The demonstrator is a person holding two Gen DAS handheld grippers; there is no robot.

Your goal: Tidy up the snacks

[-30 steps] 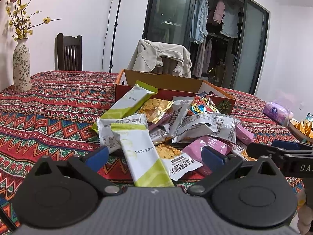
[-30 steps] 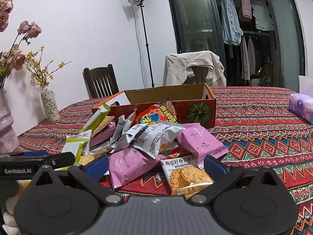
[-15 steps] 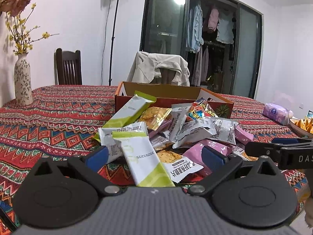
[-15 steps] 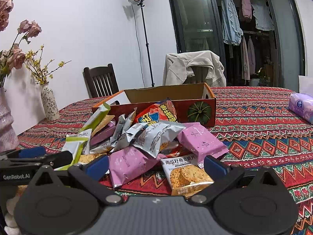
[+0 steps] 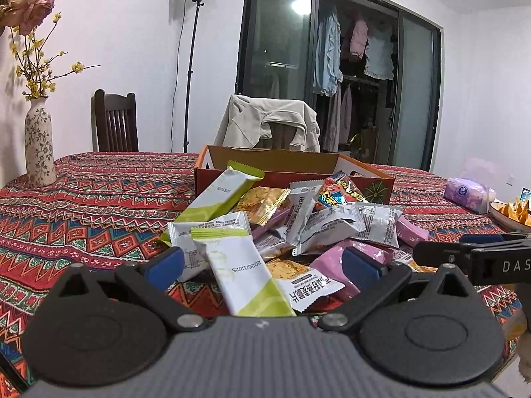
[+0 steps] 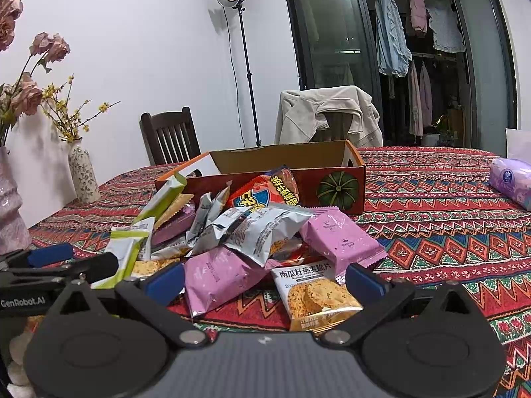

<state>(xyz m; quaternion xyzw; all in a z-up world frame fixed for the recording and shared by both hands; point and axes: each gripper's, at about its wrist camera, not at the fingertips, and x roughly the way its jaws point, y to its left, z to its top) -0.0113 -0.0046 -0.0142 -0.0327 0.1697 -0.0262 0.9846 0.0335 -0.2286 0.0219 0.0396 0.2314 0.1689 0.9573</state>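
Far left on the patterned tablecloth (image 5: 99,205): a flowered vase (image 5: 39,142), well apart from the work. Nearer the middle, a heap of snack packets spilled in front of an open cardboard box (image 5: 292,165), box interior apparently still bare of packets, though mostly hidden behind its front wall.

Left gripper (image 5: 262,262) low at the near edge of the heap, blue fingers spread wide, nothing between them but the tip of a green-and-white bar (image 5: 245,275) lying flat, pointing toward the camera. Behind it, a second green bar (image 5: 222,195) propped up against the box wall, a gold packet (image 5: 265,202) beside it, then silver sachets (image 5: 335,222) across the middle.

Further right, in the right wrist view: right gripper (image 6: 264,280) likewise parted, holding nothing, hovering just short of a pink packet (image 6: 215,275) and an oat-crisp packet (image 6: 315,295) at the heap's front edge. Another pink packet (image 6: 341,238) just behind, a red-orange chip bag (image 6: 268,192) leaning on the box. Far right, a purple tissue pack (image 6: 511,182), apart from everything.

Judged stage: the very start, approach before a first pick, no packet lifted. Next move likely to need a short advance and slight dip so one finger slides under a thin flat packet, then closing on that one alone. Risk: crinkly film slipping, or two overlapping packets pinched together.
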